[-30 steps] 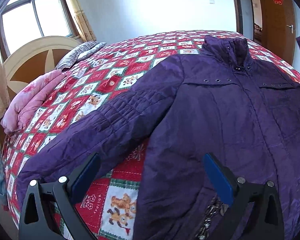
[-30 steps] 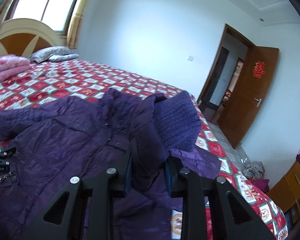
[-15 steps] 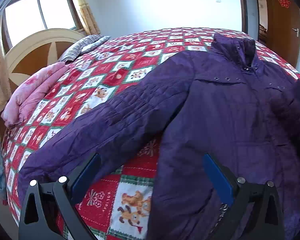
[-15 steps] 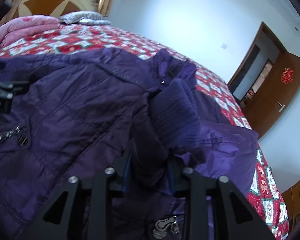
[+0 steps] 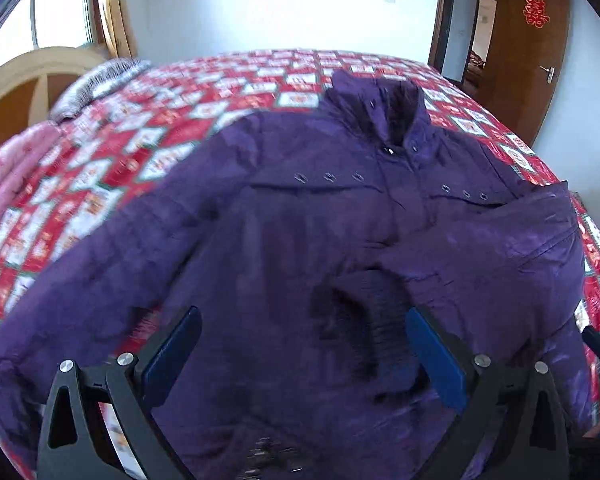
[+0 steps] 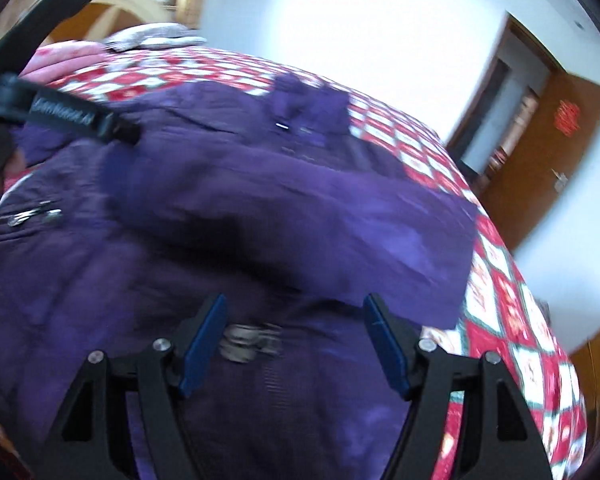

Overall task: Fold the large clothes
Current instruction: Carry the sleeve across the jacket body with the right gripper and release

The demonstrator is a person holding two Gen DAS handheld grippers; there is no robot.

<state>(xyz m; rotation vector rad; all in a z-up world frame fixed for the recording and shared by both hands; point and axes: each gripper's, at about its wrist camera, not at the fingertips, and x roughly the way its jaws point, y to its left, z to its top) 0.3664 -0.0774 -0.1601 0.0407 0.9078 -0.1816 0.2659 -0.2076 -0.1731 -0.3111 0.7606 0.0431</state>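
A large purple quilted jacket (image 5: 320,232) lies front up on the bed, collar at the far side. Its right sleeve (image 5: 480,248) is folded across the chest, with the dark knit cuff (image 5: 364,320) near the middle. The left sleeve (image 5: 80,300) stretches out toward the near left. My left gripper (image 5: 300,344) is open and empty above the jacket's lower front. My right gripper (image 6: 296,336) is open and empty above the jacket (image 6: 180,240), just below the folded sleeve (image 6: 340,232). A zipper pull (image 6: 248,340) lies between its fingers.
The bed has a red and white patterned quilt (image 5: 220,92). A pink blanket (image 5: 8,184) and a striped pillow (image 5: 100,80) lie by the wooden headboard (image 5: 24,84). A brown door (image 5: 528,52) stands open at the far right. The left gripper shows in the right wrist view (image 6: 60,116).
My right gripper has opened and let go of the right sleeve, which now lies folded across the jacket's chest. My left gripper has moved right over the jacket body.
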